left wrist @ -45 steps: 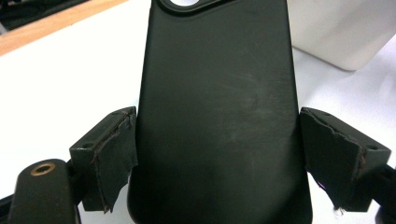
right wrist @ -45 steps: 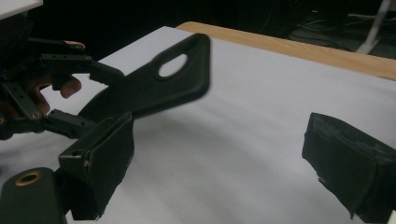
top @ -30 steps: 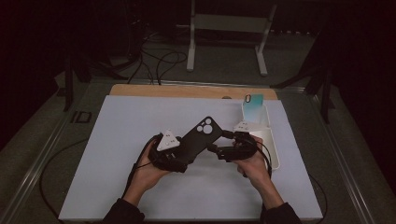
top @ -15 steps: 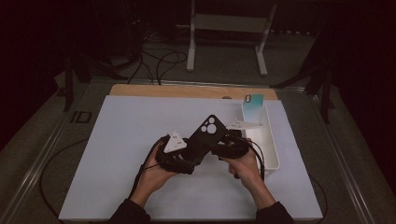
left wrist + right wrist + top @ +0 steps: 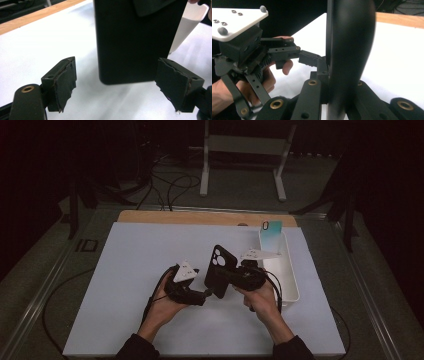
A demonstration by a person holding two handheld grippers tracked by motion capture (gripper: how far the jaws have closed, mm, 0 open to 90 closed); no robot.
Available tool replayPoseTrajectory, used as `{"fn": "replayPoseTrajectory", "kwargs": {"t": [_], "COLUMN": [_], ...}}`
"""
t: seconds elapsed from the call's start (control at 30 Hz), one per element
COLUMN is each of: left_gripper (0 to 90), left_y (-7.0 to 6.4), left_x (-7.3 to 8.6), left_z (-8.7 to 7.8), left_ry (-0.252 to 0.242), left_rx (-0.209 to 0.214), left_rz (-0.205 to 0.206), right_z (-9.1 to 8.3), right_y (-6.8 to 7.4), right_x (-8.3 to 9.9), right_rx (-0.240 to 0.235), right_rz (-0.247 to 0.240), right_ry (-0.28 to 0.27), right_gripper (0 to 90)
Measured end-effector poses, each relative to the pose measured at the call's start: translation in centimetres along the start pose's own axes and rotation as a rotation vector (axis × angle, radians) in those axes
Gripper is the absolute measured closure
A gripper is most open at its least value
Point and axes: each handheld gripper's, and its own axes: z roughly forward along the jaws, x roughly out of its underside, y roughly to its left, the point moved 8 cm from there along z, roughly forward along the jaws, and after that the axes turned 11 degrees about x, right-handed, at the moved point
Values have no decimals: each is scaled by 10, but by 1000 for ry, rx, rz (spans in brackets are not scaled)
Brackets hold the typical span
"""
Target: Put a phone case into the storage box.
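Note:
A black phone case [image 5: 220, 270] stands nearly upright above the white mat, camera cut-outs at its top. My right gripper [image 5: 231, 279] is shut on its right edge; in the right gripper view the case [image 5: 348, 47] is clamped edge-on between the jaws of that gripper [image 5: 329, 75]. My left gripper [image 5: 206, 295] is open at the case's lower end. In the left gripper view the case [image 5: 135, 42] hangs between and just beyond the spread jaws of the left gripper [image 5: 116, 75], touching neither. The right gripper view also shows the left gripper [image 5: 308, 58] in a hand.
A white bin [image 5: 291, 275] sits at the mat's right side, just behind the right hand, with a teal phone case [image 5: 271, 233] leaning at its far end. A wooden strip [image 5: 200, 217] borders the mat's far edge. Cables trail from both grippers.
The black case has been tipped up from a flatter tilt to nearly upright. The right hand has shifted a little left with it; the left gripper stays low at the case's bottom end.

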Motion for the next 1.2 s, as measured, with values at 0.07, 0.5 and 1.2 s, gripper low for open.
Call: {"fn": "replayPoseTrajectory", "kwargs": {"t": [0.07, 0.5, 1.2], "left_gripper": [182, 150, 271], "left_y": [1, 5, -12], "left_x": [1, 22, 21], "left_z": [-2, -19, -20], "left_ry": [-2, 23, -36], "left_rx": [0, 25, 195], "left_rz": [-3, -23, -7], "right_z": [-1, -12, -6], "right_y": [0, 4, 46], "right_x": [-1, -10, -6], "right_rx": [3, -29, -253], "right_rz": [-6, -70, -180], "right_ry": [-5, -43, -47], "right_gripper": [865, 863, 862]}}
